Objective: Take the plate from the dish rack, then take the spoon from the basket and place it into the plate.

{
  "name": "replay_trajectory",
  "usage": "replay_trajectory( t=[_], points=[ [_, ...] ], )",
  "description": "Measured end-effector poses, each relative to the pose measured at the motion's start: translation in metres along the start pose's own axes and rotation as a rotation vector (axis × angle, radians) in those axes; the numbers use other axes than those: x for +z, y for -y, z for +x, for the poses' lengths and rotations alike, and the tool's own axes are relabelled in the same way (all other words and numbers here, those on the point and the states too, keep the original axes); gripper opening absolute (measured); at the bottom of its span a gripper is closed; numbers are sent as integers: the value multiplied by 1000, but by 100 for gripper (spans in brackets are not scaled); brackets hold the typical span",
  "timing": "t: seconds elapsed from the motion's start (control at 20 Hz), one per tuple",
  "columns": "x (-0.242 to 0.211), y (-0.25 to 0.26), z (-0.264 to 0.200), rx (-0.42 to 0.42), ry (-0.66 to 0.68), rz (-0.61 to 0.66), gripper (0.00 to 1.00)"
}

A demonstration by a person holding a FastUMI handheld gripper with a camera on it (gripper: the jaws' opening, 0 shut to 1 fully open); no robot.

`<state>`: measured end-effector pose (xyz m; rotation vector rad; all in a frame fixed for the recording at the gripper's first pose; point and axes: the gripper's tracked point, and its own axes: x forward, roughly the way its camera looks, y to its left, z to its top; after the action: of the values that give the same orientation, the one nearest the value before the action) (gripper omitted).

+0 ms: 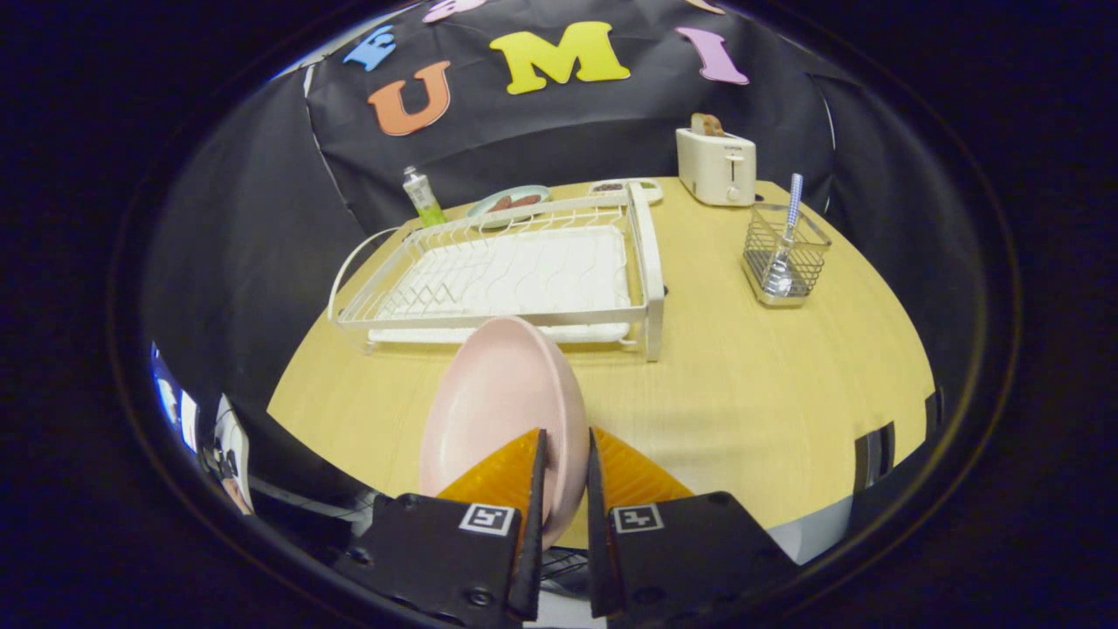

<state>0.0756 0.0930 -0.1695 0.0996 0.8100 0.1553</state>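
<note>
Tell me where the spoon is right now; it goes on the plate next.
In the gripper view, the spoon stands in the wire basket on the table, beyond the fingers, right of the dish rack, near the toaster.

plate (502, 411): lower rim hidden between claw (566, 454) fingers | spoon (784, 249): bowl blurred behind basket (784, 253) wires

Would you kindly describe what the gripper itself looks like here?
The gripper has two black blocky bodies, each bearing a small square black-and-white marker. Its fingers are thin dark blades backed by ribbed, translucent orange wedges. Screws show on the black housing.
</note>
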Motion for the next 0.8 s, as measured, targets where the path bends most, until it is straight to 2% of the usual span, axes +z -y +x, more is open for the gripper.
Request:
replay_trajectory(
  t=[0.15,0.35,0.4,0.55,0.75,0.8],
  points=[
    [-4,10,9,25,-1,31,30],
    [11,31,10,-36,90,-9,37],
    [14,34,11,-39,112,-15,55],
    [34,49,8,-61,193,-43,80],
    [71,74,0,-86,329,-74,85],
    [84,81,-4,-92,368,-83,93]
  ],
)
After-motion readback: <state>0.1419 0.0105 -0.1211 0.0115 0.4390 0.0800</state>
